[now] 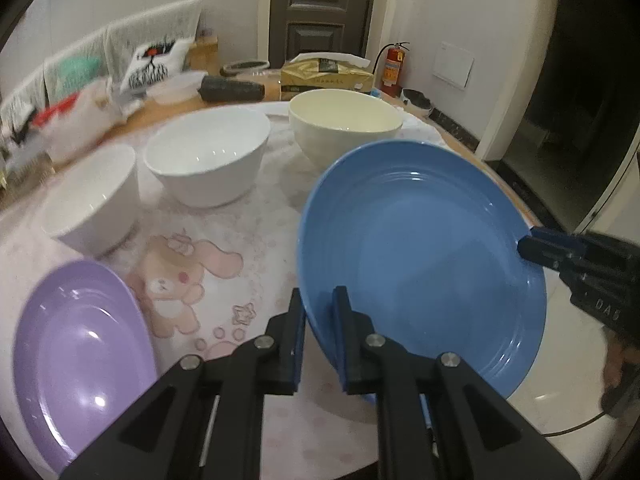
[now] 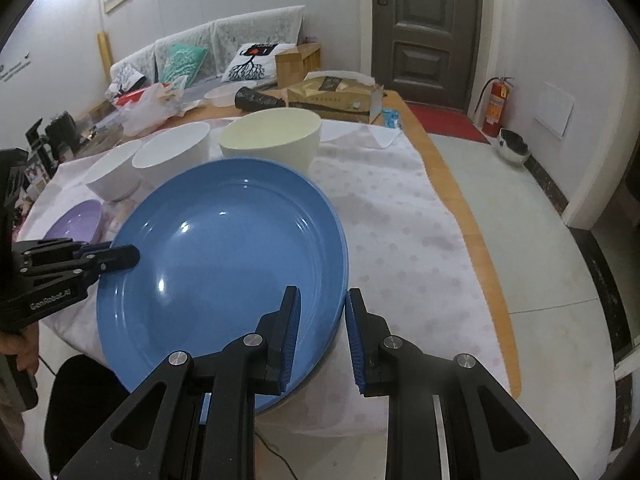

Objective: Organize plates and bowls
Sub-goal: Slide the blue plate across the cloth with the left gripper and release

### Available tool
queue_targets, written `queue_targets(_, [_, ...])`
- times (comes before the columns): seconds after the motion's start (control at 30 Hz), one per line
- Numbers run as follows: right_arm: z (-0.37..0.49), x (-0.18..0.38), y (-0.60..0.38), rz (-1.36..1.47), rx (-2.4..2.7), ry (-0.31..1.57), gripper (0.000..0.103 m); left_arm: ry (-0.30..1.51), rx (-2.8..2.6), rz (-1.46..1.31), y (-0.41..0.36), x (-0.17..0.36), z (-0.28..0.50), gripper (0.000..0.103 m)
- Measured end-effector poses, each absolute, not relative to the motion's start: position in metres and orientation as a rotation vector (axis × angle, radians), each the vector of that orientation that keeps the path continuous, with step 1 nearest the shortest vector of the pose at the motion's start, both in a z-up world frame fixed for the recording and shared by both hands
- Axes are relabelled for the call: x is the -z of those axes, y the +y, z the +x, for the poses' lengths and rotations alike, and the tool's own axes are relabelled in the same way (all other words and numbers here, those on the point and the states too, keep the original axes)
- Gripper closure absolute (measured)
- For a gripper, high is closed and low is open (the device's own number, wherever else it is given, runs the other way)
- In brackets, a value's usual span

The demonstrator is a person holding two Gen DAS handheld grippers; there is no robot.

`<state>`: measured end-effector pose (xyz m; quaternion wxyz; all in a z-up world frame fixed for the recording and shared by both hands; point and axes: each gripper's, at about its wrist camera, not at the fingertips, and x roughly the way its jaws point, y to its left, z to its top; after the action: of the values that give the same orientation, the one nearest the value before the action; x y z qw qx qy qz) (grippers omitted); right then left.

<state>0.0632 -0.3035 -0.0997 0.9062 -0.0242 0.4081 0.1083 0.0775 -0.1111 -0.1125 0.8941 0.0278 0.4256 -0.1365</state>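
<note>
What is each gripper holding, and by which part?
Both hold the blue plate by its rim: left gripper and right gripper on opposite edges.

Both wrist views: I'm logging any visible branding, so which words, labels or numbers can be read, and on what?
"GenRobot.AI": on the side of the left gripper, seen in the right wrist view.
"DA6", or close to it, partly cut off: on the body of the right gripper, seen in the left wrist view.
Print on the tissue box: too small and blurred.
Label on the fire extinguisher: unreadable.
Blue plate and bowls: no text.
</note>
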Motion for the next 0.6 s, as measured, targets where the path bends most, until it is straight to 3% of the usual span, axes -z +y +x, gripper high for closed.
queue_targets(0.6, [0.070,0.112,-0.297,-0.036,-0.196,0.901,0.083,0.887,0.281,0.125,-0.118,0.121,0.079,0.089])
